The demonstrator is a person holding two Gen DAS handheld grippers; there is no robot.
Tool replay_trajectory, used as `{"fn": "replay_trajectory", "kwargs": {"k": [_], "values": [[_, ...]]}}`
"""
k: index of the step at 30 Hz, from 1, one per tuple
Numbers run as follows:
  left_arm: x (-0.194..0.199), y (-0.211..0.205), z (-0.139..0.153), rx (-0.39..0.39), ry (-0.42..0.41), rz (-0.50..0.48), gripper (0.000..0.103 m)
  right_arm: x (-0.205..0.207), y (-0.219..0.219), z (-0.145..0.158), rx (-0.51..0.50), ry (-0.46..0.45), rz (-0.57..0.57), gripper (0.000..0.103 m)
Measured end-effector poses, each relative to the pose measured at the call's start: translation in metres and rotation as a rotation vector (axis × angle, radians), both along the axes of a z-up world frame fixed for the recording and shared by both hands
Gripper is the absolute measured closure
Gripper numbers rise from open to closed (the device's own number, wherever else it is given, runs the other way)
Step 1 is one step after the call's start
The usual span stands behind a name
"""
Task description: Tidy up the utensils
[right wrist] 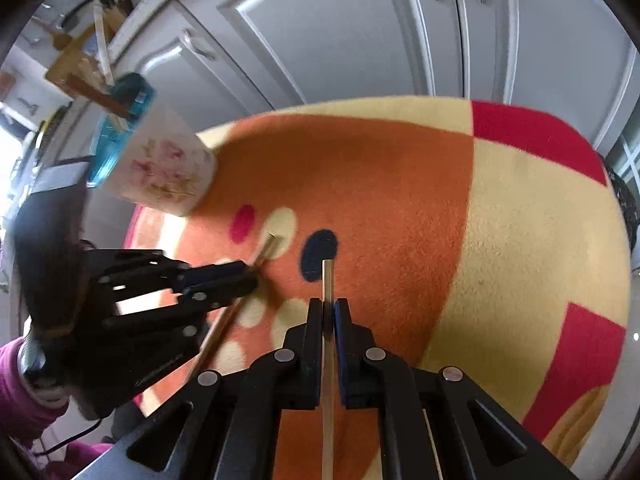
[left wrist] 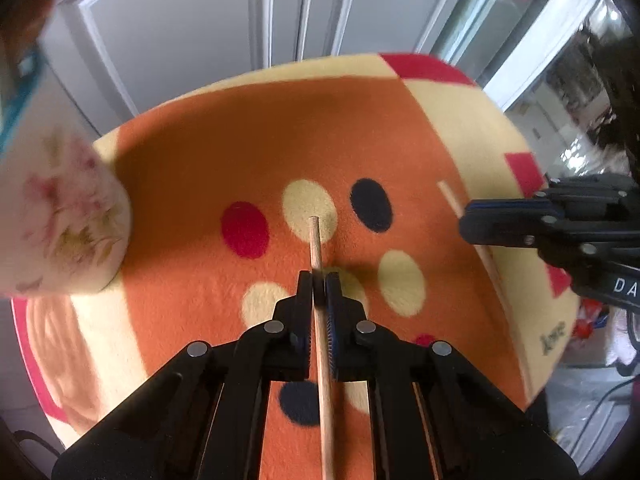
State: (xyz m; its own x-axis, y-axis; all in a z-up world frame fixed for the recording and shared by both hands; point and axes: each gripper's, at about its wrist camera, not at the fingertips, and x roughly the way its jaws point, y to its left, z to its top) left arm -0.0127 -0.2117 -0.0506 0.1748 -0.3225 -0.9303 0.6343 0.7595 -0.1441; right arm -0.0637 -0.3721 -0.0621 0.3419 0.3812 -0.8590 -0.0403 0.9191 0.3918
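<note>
My left gripper point(left wrist: 319, 280) is shut on a wooden chopstick point(left wrist: 316, 244) that runs forward between its fingers, held above the blanket. My right gripper point(right wrist: 329, 306) is shut on a second wooden chopstick point(right wrist: 327, 280). In the left wrist view the right gripper point(left wrist: 466, 226) shows at the right edge with its chopstick point(left wrist: 450, 198). In the right wrist view the left gripper point(right wrist: 250, 276) shows at the left with its chopstick point(right wrist: 267, 249). A floral cup with a blue rim point(right wrist: 160, 164) stands at the far left; it also shows in the left wrist view point(left wrist: 60, 216).
An orange, cream and red blanket with coloured dots point(left wrist: 248, 160) covers the round surface; it also shows in the right wrist view point(right wrist: 400, 184). Grey cabinet doors point(left wrist: 192, 20) stand behind. A wooden utensil point(right wrist: 86, 76) sticks out of the cup.
</note>
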Motion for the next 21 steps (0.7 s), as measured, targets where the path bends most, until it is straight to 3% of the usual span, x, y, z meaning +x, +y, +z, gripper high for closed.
{"fn": "replay_trajectory", "kwargs": {"k": [8, 13, 21], "values": [[-0.013, 0.052, 0.073, -0.152, -0.068, 0.066, 0.099, -0.033, -0.009, 0.054, 0.046, -0.118, 0.015, 0.098], [-0.029, 0.075, 0.112, -0.218, -0.136, 0.092, 0.099, -0.041, 0.010, 0.089, 0.057, -0.195, 0.044, 0.098], [-0.049, 0.108, 0.157, -0.288, -0.206, 0.115, 0.099, -0.059, 0.037, 0.122, 0.031, -0.270, 0.105, 0.098]]}}
